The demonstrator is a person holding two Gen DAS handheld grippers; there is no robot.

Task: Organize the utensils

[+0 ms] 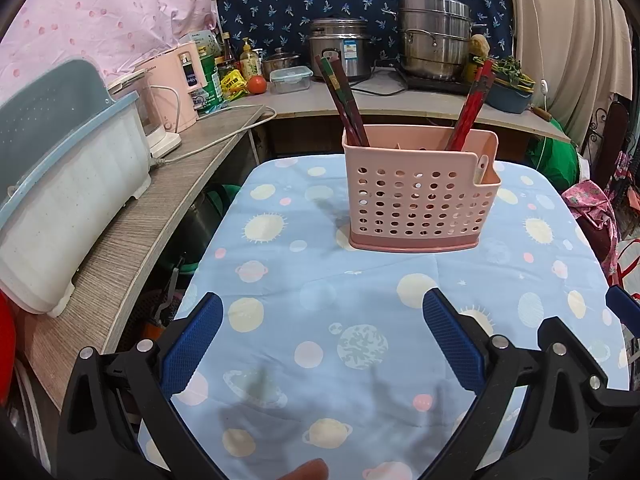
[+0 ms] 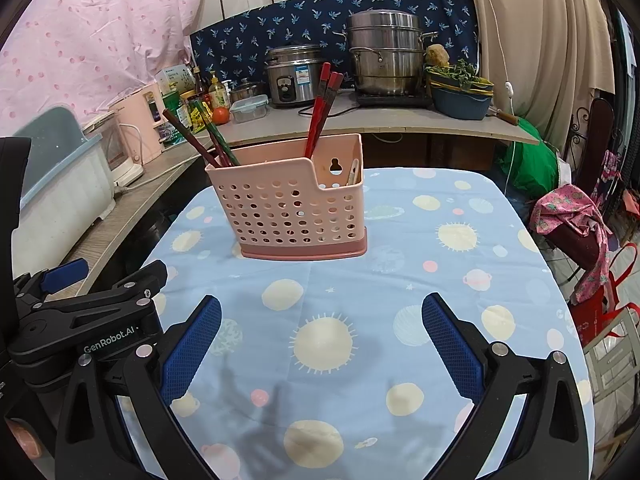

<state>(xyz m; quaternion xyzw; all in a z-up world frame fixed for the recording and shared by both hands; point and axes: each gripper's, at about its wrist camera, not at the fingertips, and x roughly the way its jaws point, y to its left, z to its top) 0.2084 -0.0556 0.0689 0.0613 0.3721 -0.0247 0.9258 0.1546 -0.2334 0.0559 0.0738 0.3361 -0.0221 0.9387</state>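
A pink perforated utensil holder [image 1: 420,196] stands upright on the table with the blue planet-print cloth [image 1: 320,280]; it also shows in the right wrist view [image 2: 296,208]. Dark chopsticks [image 1: 344,104] lean in its left compartment, red chopsticks [image 1: 472,108] in its right one. A pale spoon handle [image 2: 353,172] sits in the low side pocket. My left gripper [image 1: 322,320] is open and empty, well short of the holder. My right gripper [image 2: 320,320] is open and empty beside it; the left gripper's body [image 2: 92,320] shows at its left.
A wooden counter [image 1: 132,240] runs along the left with a white and blue dish bin [image 1: 60,200] and a pink appliance [image 1: 176,88]. Behind stand a rice cooker [image 1: 340,48], steel pots [image 1: 436,36], bottles and a tomato [image 1: 257,85]. Bags and cloth [image 2: 576,224] lie at the right.
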